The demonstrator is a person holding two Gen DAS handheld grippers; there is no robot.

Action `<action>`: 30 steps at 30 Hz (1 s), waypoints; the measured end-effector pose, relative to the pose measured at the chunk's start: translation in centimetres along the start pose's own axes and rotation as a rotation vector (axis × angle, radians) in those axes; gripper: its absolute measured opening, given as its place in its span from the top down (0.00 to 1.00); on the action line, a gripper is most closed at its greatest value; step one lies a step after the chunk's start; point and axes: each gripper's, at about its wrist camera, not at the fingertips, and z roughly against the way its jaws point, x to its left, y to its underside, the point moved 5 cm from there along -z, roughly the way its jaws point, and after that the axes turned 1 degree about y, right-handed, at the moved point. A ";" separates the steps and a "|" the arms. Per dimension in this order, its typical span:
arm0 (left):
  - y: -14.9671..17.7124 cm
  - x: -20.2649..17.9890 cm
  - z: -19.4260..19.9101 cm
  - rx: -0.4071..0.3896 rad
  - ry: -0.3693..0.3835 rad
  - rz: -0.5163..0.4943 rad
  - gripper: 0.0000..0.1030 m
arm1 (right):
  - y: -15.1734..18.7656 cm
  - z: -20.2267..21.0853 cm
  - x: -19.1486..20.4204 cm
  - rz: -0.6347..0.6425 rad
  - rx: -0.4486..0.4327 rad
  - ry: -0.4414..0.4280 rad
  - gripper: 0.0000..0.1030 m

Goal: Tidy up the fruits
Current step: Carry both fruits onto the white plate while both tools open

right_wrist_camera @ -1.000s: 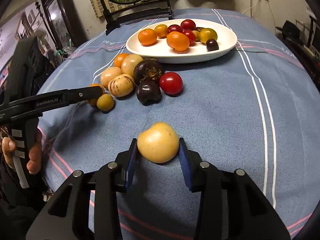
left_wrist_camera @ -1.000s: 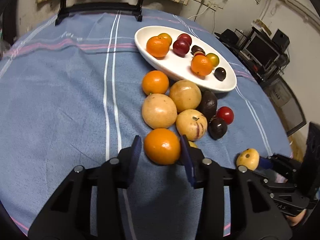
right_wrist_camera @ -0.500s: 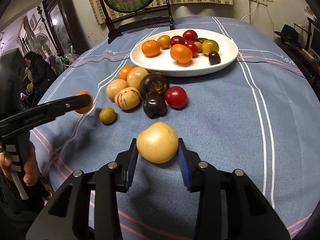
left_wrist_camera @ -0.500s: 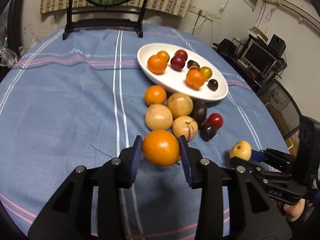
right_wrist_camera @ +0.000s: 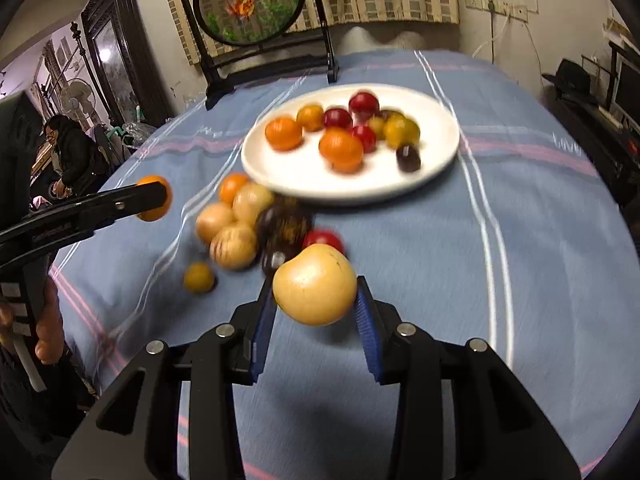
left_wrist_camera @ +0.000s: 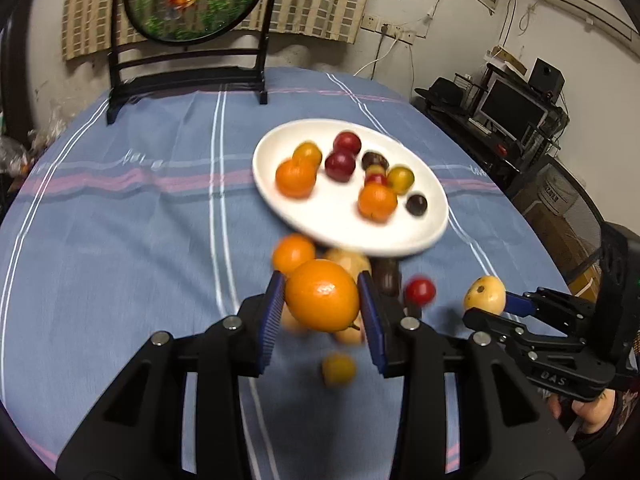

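We hold a round orange citrus fruit (left_wrist_camera: 322, 295) clenched in the left gripper (left_wrist_camera: 322, 300) and a smooth yellow fruit (right_wrist_camera: 315, 285) in the right gripper (right_wrist_camera: 316, 304), both above the blue striped tablecloth (left_wrist_camera: 120, 240). Both seem light, firm and slippery, so we judge the widest middle the best place to grip.

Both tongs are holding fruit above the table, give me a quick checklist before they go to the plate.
1. Left tongs gripping the orange: ok, pads on both sides.
2. Right tongs gripping the yellow fruit: ok.
3. Both fruits clear of the pile: ok, lifted.
4. Free space on the plate: ok, near side bare.
5. Tongs apart from each other: ok, a gap between them.
6. Grip firmness: cannot tell.
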 end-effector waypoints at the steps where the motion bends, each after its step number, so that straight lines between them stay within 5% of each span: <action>1: -1.5 -0.1 -1.0 0.018 0.004 -0.005 0.63 | -1.2 -0.3 -0.3 0.004 -0.005 0.003 0.62; 10: -12.6 -1.5 -9.4 0.050 -0.050 -0.004 0.63 | -12.9 -6.7 -3.3 0.031 -0.024 0.092 0.62; 15: -14.6 -1.3 -13.8 0.094 -0.072 0.007 0.63 | -13.4 -11.2 -4.6 0.023 0.056 0.082 0.62; 22: -15.6 -0.6 -16.9 0.113 -0.085 0.015 0.62 | -14.2 -12.8 -4.6 0.042 0.030 0.064 0.61; 24: -15.8 -0.4 -17.0 0.113 -0.093 0.020 0.54 | -14.3 -12.8 -4.7 0.051 0.014 0.092 0.49; 25: -15.9 -0.3 -16.7 0.103 -0.096 0.023 0.42 | -14.4 -12.7 -4.9 0.050 0.008 0.103 0.42; 30: -16.1 0.2 -13.5 0.053 -0.094 0.037 0.40 | -14.3 -11.0 -5.3 0.038 0.005 0.124 0.42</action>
